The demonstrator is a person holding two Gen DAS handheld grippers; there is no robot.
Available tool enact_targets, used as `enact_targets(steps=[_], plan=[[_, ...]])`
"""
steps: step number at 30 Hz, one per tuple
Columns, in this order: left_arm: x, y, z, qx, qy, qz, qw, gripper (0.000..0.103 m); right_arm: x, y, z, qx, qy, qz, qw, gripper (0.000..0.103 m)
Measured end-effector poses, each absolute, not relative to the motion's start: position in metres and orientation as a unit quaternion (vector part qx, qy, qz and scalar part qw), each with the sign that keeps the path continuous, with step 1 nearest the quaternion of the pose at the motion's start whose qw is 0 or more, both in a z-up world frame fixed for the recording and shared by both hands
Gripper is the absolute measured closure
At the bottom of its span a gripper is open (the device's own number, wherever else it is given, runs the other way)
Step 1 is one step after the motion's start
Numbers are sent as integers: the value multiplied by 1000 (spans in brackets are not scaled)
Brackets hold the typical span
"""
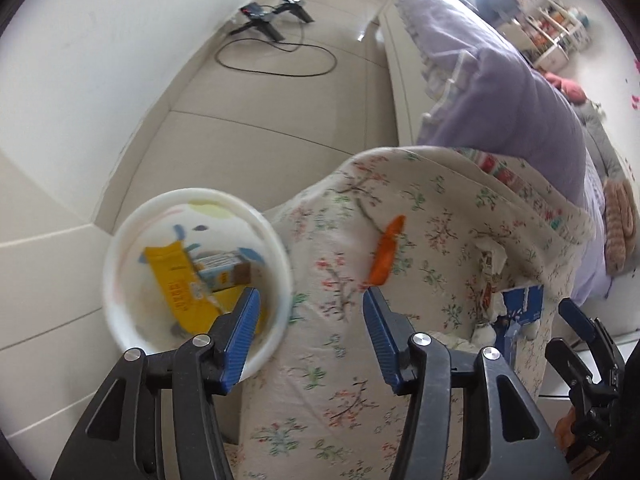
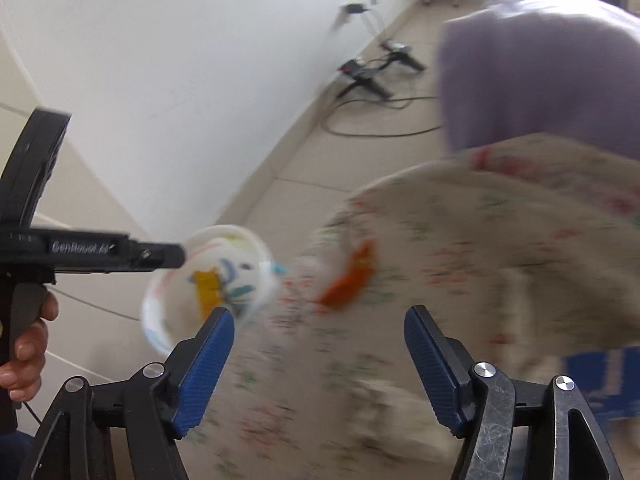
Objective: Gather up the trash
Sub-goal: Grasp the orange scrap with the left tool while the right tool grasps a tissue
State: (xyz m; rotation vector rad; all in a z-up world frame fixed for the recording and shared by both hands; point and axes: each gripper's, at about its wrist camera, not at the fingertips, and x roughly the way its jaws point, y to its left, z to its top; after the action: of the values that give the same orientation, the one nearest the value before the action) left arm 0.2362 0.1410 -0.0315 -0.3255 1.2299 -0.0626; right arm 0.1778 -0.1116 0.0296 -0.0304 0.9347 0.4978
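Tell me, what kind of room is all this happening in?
Most likely a bedroom in a home: a bed with a floral sheet and a lilac quilt, a tiled floor, and a small white wastebasket beside the bed.

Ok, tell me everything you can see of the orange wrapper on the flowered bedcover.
The orange wrapper is a narrow, crinkled strip that looks like thin plastic or foil, bright orange, apparently empty and flattened. It lies loose on the flowered bedcover near its rounded corner, its long side running up the left wrist picture, slightly bent in the middle. Only the cloth touches it. The white bin stands beside the bed to its left; the right wrist view shows it blurred.
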Motion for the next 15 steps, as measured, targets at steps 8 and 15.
enact_targets(steps=[8, 15], plan=[[269, 58, -62, -78, 599, -59, 795, 45, 179, -176, -19, 21, 504, 195, 841, 23], [284, 27, -80, -69, 607, -59, 790, 45, 168, -178, -18, -17, 496, 205, 843, 23]])
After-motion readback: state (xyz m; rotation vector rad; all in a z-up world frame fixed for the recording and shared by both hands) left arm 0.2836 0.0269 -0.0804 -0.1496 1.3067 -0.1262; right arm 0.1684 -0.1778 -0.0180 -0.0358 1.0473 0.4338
